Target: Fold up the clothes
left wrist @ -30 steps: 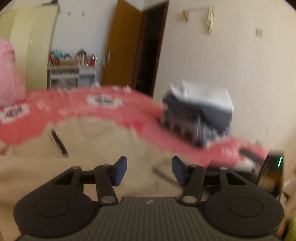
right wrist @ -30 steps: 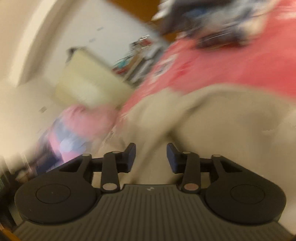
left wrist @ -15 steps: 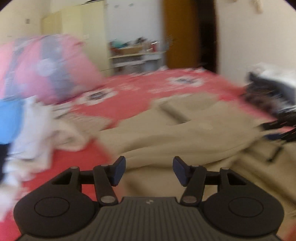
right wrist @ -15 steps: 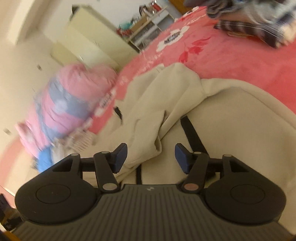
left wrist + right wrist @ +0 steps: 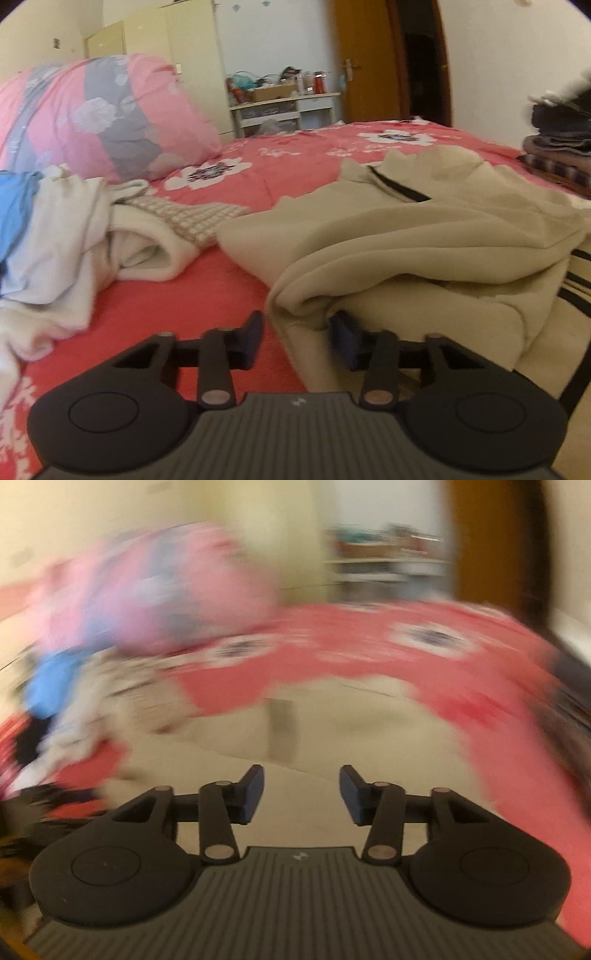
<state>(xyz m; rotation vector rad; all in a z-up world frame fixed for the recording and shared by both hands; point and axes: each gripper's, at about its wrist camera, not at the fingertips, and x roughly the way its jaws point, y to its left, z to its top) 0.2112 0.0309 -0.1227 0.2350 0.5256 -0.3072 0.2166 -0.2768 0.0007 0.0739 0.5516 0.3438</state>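
My left hand-held gripper (image 5: 295, 334) sits low at the folded edge of the beige hoodie (image 5: 424, 236), which lies spread across the red floral bed cover (image 5: 207, 291); its jaws are apart, with the fabric edge between them. My right hand-held gripper (image 5: 301, 790) hangs over the same garment, jaws spread and empty, though that view is badly blurred. A heap of white clothes (image 5: 55, 236) lies to the left.

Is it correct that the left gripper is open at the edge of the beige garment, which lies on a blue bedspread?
Not quite. The left wrist view shows a red floral bedspread, not blue. The left gripper is open at the edge of the beige garment.
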